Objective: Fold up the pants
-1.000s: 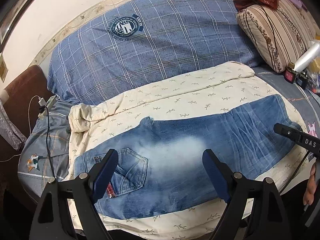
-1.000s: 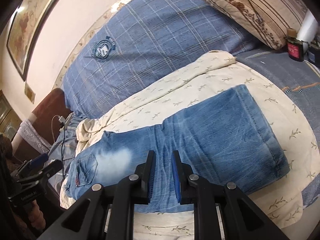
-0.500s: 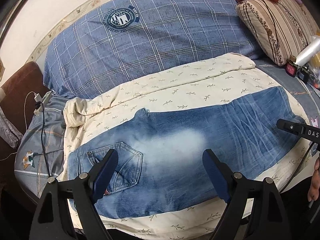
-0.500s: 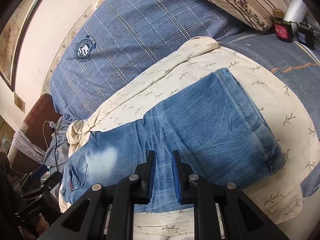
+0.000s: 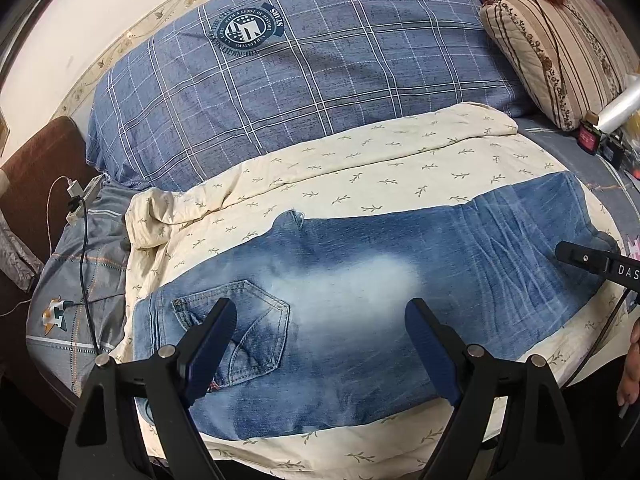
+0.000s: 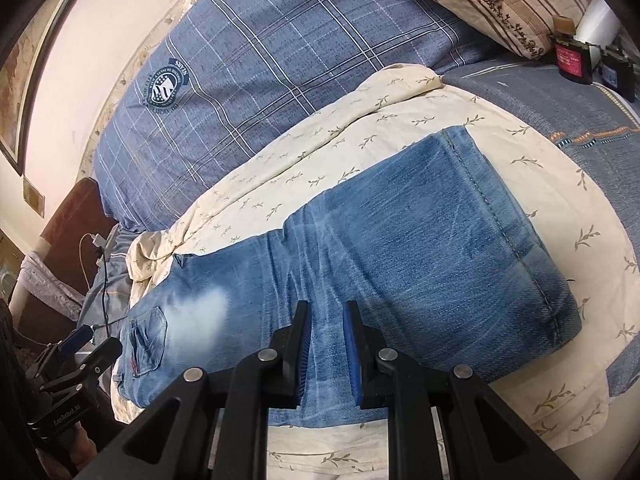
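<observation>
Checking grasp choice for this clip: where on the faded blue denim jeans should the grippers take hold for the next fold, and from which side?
Probably the hem end of the faded blue denim jeans, approached from the near edge. The jeans lie flat, lengthwise on the cream leaf-print sheet, legs stacked, so that stitched end offers a firm edge to pinch and carry towards the pocket end. The open left gripper could pin the waist.

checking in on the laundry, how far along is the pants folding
Early on. Done: the jeans lie flat on the cream sheet, seemingly folded lengthwise, one leg over the other. In hand: nothing gripped; the left gripper hovers wide open above the back pocket, and the right gripper is nearly closed above the thigh, holding no cloth. Left: the crosswise folds, hem towards waistband.
</observation>
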Demonstrator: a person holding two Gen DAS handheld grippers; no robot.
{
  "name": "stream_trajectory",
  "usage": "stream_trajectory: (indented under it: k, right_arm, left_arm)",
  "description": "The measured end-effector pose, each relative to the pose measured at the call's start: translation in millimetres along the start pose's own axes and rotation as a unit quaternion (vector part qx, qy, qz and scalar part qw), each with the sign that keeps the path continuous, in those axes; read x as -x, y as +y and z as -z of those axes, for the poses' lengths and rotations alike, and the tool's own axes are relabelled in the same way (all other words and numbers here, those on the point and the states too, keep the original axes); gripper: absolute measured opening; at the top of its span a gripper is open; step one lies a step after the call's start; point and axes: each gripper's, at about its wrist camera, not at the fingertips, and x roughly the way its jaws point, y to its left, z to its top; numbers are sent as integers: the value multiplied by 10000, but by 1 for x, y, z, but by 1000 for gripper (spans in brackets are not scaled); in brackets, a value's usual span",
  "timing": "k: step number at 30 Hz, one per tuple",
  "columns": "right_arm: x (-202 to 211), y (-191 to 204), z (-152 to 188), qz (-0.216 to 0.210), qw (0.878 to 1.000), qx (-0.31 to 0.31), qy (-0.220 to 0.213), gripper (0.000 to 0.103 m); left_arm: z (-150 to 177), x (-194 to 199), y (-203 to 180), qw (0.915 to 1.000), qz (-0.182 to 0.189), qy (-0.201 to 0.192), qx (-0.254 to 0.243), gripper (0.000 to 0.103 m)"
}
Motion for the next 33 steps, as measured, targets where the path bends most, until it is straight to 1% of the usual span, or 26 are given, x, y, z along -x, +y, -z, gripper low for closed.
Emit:
stream_trajectory:
  k: [22,33]
  right_arm:
    - [-20,17,5,134,9992,278,255,19]
    - [-30,28,9,233,9980,466,364,19]
  left_arm:
    - [10,-14,24,9996,-90,162,213,87]
    - [30,-40,48,9974,-231,471,497,87]
